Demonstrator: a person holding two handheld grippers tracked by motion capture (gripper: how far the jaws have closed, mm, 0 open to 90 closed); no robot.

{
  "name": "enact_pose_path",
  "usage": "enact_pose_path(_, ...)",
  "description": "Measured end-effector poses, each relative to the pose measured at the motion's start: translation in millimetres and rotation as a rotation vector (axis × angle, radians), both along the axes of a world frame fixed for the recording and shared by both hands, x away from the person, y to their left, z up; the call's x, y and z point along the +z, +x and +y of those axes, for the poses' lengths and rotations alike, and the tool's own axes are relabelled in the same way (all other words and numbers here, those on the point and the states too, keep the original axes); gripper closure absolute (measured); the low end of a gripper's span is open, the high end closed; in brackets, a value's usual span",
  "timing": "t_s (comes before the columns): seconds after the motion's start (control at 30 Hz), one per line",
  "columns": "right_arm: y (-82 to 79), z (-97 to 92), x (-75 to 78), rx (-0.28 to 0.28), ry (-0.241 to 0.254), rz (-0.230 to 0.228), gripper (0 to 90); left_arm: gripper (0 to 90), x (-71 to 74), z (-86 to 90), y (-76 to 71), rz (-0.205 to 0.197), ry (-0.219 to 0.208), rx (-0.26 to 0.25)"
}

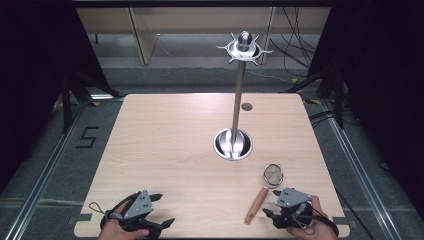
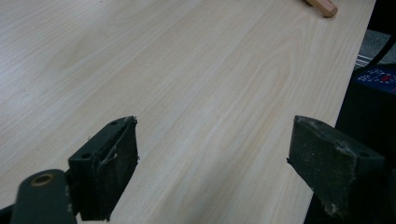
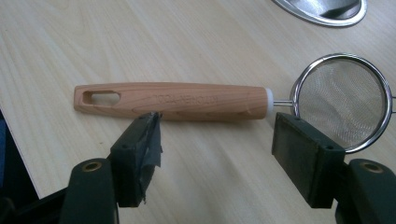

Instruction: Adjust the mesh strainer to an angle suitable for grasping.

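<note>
Right gripper is wide open, holding nothing, lined up just short of the strainer handle, ready to grab. Left gripper idles open and empty at 7 o'clock on the table.

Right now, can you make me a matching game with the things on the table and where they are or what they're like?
Things:
1. strainer
2. wooden handle
3. metal stand
4. left gripper

Descriptions:
A. stands upright near the middle of the table
B. open, over bare tabletop at the near left
C. round wire mesh with a metal rim
D. lies flat, with a slot at its free end

Pairs: 1-C, 2-D, 3-A, 4-B
</note>
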State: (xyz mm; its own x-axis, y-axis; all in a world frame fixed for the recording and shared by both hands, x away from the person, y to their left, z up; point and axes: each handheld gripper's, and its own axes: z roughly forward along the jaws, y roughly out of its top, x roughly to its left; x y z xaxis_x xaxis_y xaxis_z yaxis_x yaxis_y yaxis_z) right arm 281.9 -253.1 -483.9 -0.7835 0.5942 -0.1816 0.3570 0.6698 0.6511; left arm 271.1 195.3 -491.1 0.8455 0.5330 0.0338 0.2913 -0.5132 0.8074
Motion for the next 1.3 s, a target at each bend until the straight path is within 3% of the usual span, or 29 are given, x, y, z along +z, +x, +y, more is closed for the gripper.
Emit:
enact_pose_path(0.33,0.3,1.1,-0.8,0.008,0.002,0.003,33.5,15.3,-0.6,-0.8,-1.3,0.013,-0.015,0.017)
enact_pose_path(0.4,0.5,1.6,-1.1,0.014,-0.002,0.001,33.5,15.3,0.0,0.4,-0.4,0.005,0.009,0.01)
enact_pose_path(0.77,1.8,6.9,0.1,0.04,-0.006,-0.006,33.0,15.3,-0.1,0.0,-1.0,0.02,0.003,0.014)
enact_pose_path(0.97,3.1,12.8,0.0,0.091,-0.018,-0.024,30.1,15.3,0.2,0.2,-1.4,0.025,0.006,0.022)
enact_pose_path(1.03,4.2,19.2,-0.4,0.134,-0.022,-0.021,27.8,15.3,0.2,0.4,-1.3,0.025,0.007,0.022)
enact_pose_path(1.13,6.9,25.6,-1.2,0.208,-0.067,-0.017,27.4,15.3,0.8,1.7,-0.9,0.022,0.022,0.017)
enact_pose_path(1.2,9.3,27.1,-0.2,0.217,-0.078,-0.013,26.5,15.3,-0.6,0.6,-1.7,0.023,-0.004,0.023)
enact_pose_path(1.3,16.5,27.9,2.2,0.252,-0.097,-0.013,27.0,15.3,-1.0,0.9,-1.3,0.023,-0.004,0.024)
